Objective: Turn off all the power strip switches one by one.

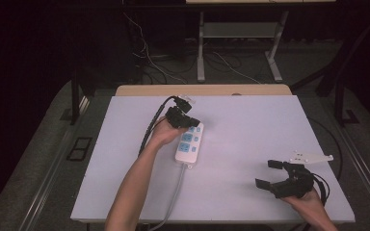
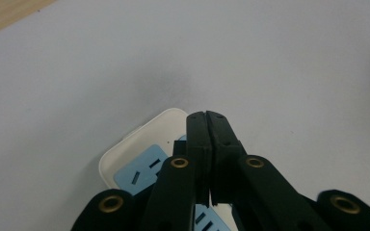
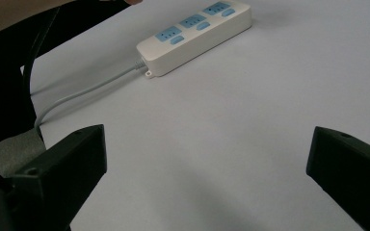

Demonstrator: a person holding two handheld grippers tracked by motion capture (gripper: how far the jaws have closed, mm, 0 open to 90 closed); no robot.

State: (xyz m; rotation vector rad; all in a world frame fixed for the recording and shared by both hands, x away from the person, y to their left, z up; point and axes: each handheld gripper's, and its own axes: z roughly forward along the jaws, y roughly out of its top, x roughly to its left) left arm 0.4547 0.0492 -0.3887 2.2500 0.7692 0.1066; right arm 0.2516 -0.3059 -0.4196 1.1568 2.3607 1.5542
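While left claw point(image 1: 192, 122) seemingly touches power strip point(image 1: 190, 144), table point(image 1: 250, 125) lies open.

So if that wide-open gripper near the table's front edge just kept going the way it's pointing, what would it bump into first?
Probably the white power strip. The right gripper looks across bare table with its jaws wide apart, and the strip lies ahead, slightly left of centre. Depth is hard to judge, so it might slide past.

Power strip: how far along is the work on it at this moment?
Done: the left gripper has reached the far end of the power strip, jaws shut, seemingly over a socket switch. In hand: apparently pressing there, though contact is hidden. Left: any other switches. The right gripper waits open near the table edge, holding nothing.
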